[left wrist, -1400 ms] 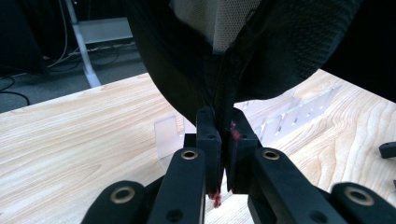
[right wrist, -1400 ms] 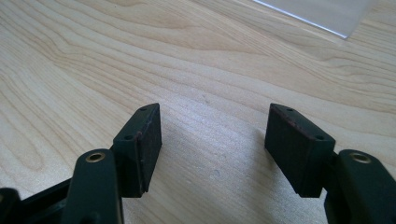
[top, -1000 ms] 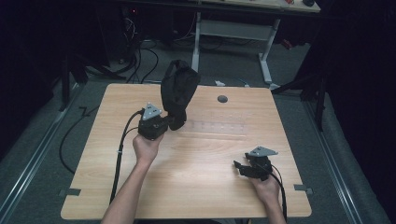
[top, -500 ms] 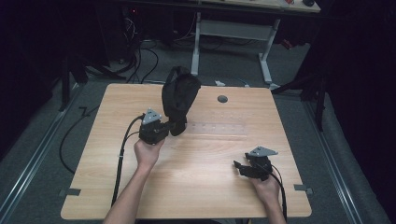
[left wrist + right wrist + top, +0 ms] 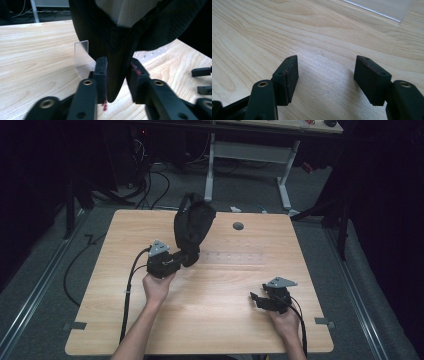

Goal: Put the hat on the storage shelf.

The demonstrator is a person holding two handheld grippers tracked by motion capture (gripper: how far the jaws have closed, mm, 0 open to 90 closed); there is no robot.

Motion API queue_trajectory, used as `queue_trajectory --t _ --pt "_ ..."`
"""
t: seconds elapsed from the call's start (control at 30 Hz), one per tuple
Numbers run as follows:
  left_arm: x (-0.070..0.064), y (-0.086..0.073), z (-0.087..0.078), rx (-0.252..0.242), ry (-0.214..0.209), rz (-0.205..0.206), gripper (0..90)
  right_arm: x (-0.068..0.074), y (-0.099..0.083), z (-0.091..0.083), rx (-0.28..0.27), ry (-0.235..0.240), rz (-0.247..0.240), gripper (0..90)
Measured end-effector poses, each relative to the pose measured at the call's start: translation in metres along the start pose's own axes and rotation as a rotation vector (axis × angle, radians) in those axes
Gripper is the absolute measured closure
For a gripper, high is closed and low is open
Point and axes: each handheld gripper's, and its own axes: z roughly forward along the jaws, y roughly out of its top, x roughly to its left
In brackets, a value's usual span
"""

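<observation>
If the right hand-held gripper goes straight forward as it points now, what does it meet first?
Probably bare table first, then the clear plastic sheet at the far edge; depth there is unclear. The right hand-held gripper is open and empty.

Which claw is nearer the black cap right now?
Left. The left claw is clamped on the black cap, holding it up. The right claw sits open, apart, near the table's front right.
</observation>
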Motion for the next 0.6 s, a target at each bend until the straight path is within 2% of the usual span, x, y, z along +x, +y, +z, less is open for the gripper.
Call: queue_trajectory --t 0.13,0.3,0.6 --pt "0.0 0.0 -0.002 0.011 0.024 0.023 58.5 0.0 0.0 0.0 0.0 0.001 0.001 36.3" --pt "0.001 0.0 -0.006 -0.003 0.032 0.019 48.1 0.0 0.0 0.0 0.0 -0.001 0.002 36.3" --pt "0.004 0.0 -0.018 0.007 0.045 -0.009 43.2 0.0 0.0 0.0 0.0 -0.001 0.001 36.2"
